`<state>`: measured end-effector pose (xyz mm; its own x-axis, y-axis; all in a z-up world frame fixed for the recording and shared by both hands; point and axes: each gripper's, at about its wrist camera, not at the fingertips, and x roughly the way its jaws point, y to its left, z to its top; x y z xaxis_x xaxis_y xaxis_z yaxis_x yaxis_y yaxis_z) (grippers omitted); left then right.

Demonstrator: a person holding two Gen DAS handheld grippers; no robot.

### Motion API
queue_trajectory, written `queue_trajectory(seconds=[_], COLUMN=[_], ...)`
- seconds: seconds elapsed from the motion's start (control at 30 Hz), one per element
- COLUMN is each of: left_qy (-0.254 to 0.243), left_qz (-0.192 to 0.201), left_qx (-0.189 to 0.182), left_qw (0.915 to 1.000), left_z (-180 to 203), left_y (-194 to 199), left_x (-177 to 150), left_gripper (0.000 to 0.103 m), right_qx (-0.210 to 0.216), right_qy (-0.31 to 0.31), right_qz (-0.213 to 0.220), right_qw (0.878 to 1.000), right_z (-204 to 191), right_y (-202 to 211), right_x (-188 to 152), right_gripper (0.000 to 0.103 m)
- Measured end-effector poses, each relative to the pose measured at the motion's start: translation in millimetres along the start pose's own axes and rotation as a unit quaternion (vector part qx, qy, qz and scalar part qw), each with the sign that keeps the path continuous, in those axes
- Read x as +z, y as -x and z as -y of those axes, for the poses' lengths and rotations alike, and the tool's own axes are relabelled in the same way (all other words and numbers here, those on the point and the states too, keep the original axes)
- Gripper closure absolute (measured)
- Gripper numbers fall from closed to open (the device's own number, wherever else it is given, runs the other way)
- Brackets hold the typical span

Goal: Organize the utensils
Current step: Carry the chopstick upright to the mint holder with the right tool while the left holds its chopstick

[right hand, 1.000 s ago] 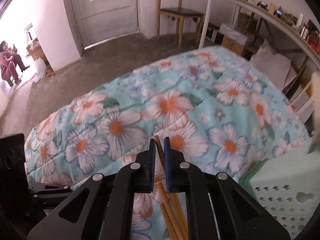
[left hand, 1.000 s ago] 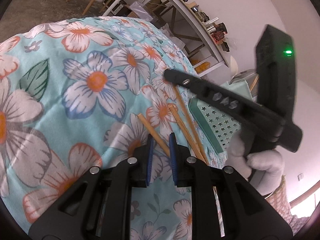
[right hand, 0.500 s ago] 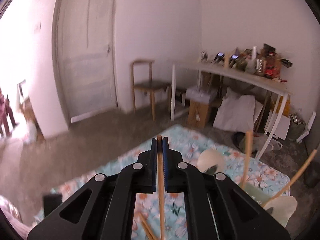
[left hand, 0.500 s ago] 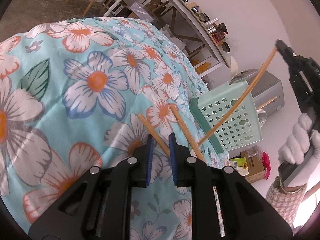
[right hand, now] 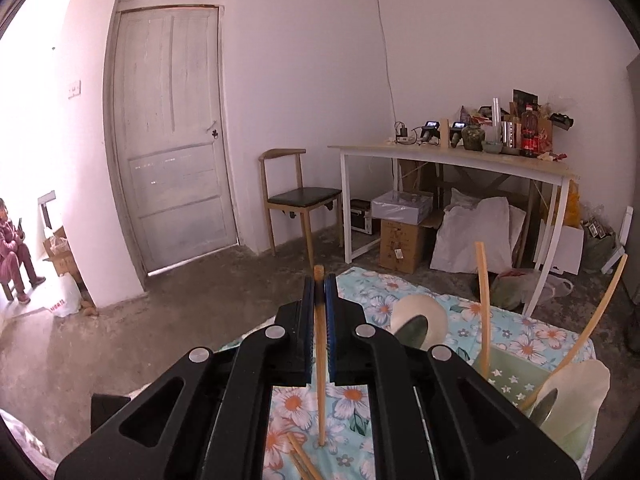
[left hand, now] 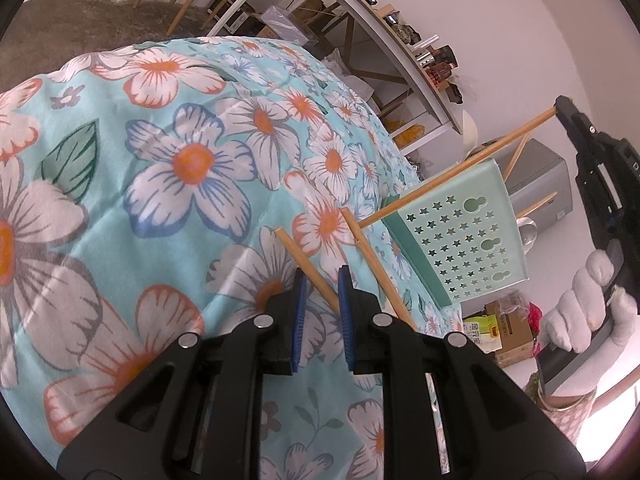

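My right gripper (right hand: 319, 284) is clenched on one wooden chopstick (right hand: 320, 360) near its top end, its long axis hanging nearly straight down to the floral quilt (left hand: 192, 160), and the mint star-punched holder (right hand: 516, 376) it belongs in stands just to my right, already bristling with other sticks and spoons. My left gripper (left hand: 322, 276) rests low on the quilt with its jaws parted around a second chopstick (left hand: 308, 268) that lies diagonally between the pads without being squeezed; a third lies just beside it. The only writing is on a yellow-green carton (left hand: 482, 330) on the floor, too small to read.
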<state>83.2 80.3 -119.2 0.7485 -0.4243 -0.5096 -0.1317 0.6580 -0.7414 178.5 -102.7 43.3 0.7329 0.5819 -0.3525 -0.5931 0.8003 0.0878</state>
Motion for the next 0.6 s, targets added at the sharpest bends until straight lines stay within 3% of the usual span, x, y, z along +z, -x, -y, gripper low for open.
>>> queue_trajectory(seconds=[0.6], left_qy=[0.0], left_qz=[0.0], left_qx=[0.0], left_qw=[1.0], left_z=[0.5], left_y=[0.0], left_x=[0.4], left_gripper=[0.087], right_qx=[0.0], right_qy=[-0.011], right_qz=[-0.011], right_qw=[1.0], right_z=[0.8], right_y=[10.3], right_x=[-3.9], right_gripper=[0.097])
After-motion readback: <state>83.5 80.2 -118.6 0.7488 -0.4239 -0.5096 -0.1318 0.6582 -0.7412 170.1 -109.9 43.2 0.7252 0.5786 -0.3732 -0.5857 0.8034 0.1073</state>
